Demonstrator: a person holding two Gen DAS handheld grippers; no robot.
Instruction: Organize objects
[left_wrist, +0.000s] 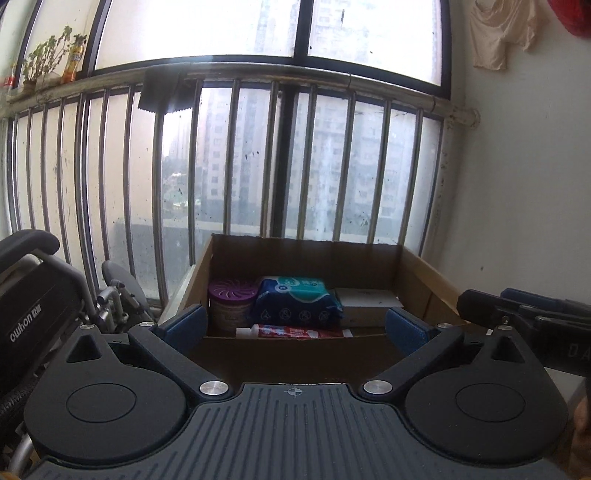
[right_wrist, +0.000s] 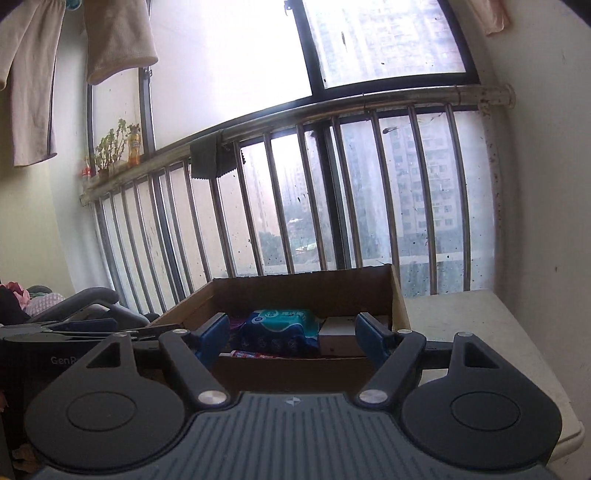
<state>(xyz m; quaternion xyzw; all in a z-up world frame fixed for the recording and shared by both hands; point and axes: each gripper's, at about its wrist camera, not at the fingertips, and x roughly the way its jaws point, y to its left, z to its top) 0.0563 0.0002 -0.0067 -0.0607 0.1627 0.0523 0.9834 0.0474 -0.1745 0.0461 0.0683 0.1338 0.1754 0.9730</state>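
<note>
An open cardboard box (left_wrist: 417, 277) stands against the window railing. In it are a round canister with a purple vented lid (left_wrist: 231, 295), a blue and teal tissue pack (left_wrist: 297, 301), a white flat box (left_wrist: 369, 301) and a red and white tube (left_wrist: 295, 331) lying along the near wall. My left gripper (left_wrist: 295, 325) is open and empty, in front of the box. My right gripper (right_wrist: 291, 338) is open and empty, also in front of the box (right_wrist: 397, 306). The tissue pack (right_wrist: 282, 326), tube (right_wrist: 245, 355) and white box (right_wrist: 338, 328) show between its fingers.
A folded wheelchair (left_wrist: 40, 306) stands to the left of the box. The box sits on a white table (right_wrist: 480, 332) with a wall at the right. A metal window railing (left_wrist: 258, 155) runs behind. The right gripper's body (left_wrist: 524, 317) shows at the left view's right edge.
</note>
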